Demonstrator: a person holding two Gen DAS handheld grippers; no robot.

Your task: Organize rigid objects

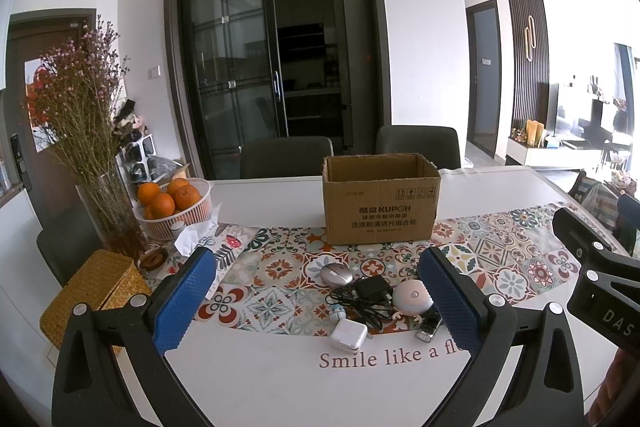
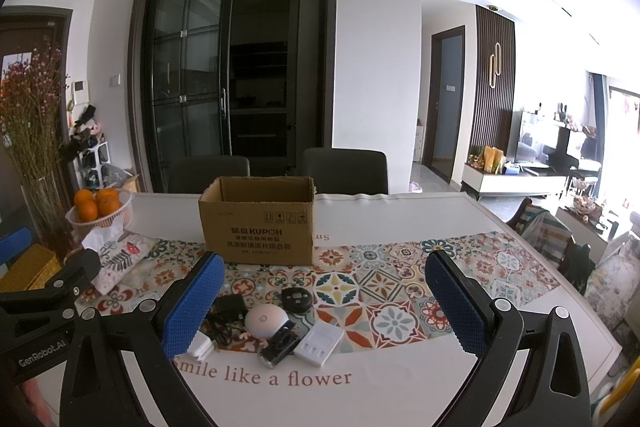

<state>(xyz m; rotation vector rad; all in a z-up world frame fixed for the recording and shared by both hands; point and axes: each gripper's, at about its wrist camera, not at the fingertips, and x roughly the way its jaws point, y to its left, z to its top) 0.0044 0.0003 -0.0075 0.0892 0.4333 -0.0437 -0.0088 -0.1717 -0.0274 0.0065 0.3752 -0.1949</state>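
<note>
Both grippers, left gripper (image 1: 316, 291) and right gripper (image 2: 320, 297), hover with jaws wide apart and empty. The gadget cluster, mouse (image 1: 336, 274), white charger (image 1: 349, 335), round light (image 2: 266, 321), lies near, cardboard box (image 2: 258, 223) at twelve o'clock. Best bet: take one piece squarely, avoiding the black adapter's cable (image 1: 360, 305).

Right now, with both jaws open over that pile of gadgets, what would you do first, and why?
Probably lower the left gripper onto the silver mouse. Its jaws are wide open and empty, the mouse lies at the pile's far edge nearest the open cardboard box, and nothing rests on it.
</note>
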